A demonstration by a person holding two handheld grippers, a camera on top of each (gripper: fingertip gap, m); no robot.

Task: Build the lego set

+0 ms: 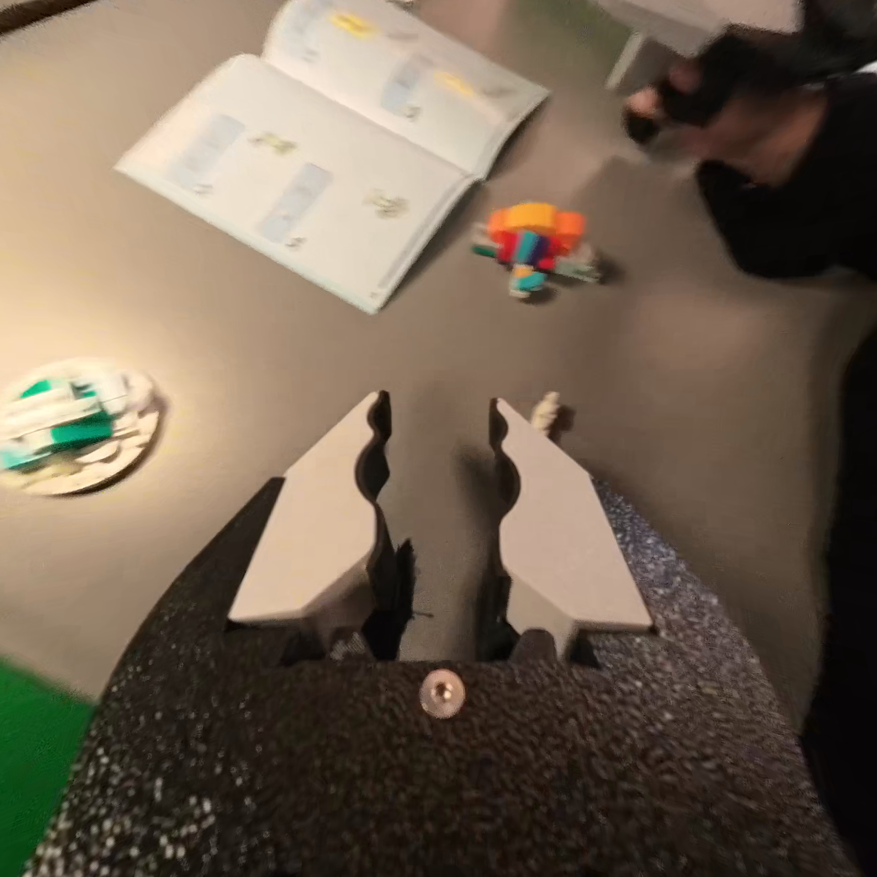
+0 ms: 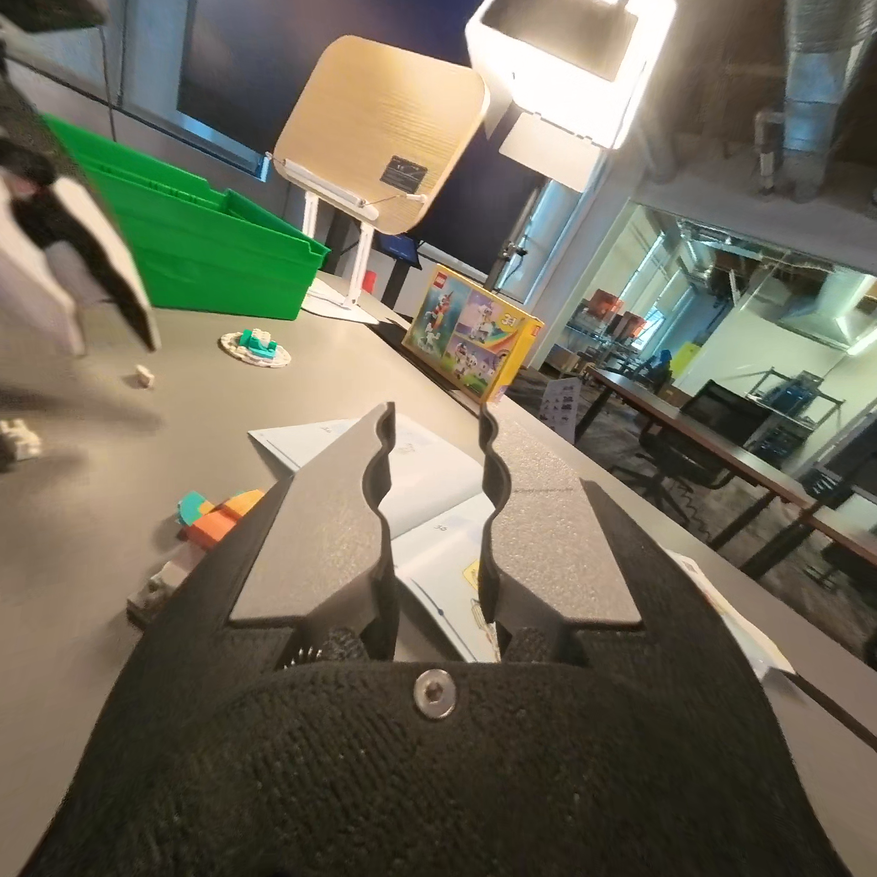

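My left gripper [image 1: 439, 403] is open and empty above the grey table. A small white lego piece [image 1: 545, 412] lies just past its right fingertip. A colourful lego build [image 1: 538, 247] of orange, red and teal bricks lies farther ahead, right of the open instruction booklet [image 1: 332, 156]. A round white plate [image 1: 71, 427] with teal and white bricks sits at the left. My right gripper [image 2: 436, 413] is open and empty over the booklet [image 2: 436, 498]. The colourful build [image 2: 213, 515] lies left of it. The left gripper's fingers [image 2: 118, 275] show blurred at the far left.
A green bin [image 2: 199, 237] stands at the back of the table, with a wooden book stand [image 2: 379, 137] beside it. The lego box [image 2: 470, 346] stands near the table's far edge. Loose white pieces [image 2: 142, 376] lie on the table. A person's dark sleeve [image 1: 783, 190] is at the right. My hands' fingertips stand some 20 cm from each other. My right tips are about 20 cm from the small white lego piece [image 1: 545, 412], my left tips only 5 cm. Look for it in the right wrist view [image 2: 22, 443] too. My left tips are roughly 12 cm from the round white plate [image 1: 71, 427]. Look for it in the right wrist view [image 2: 251, 341] too.
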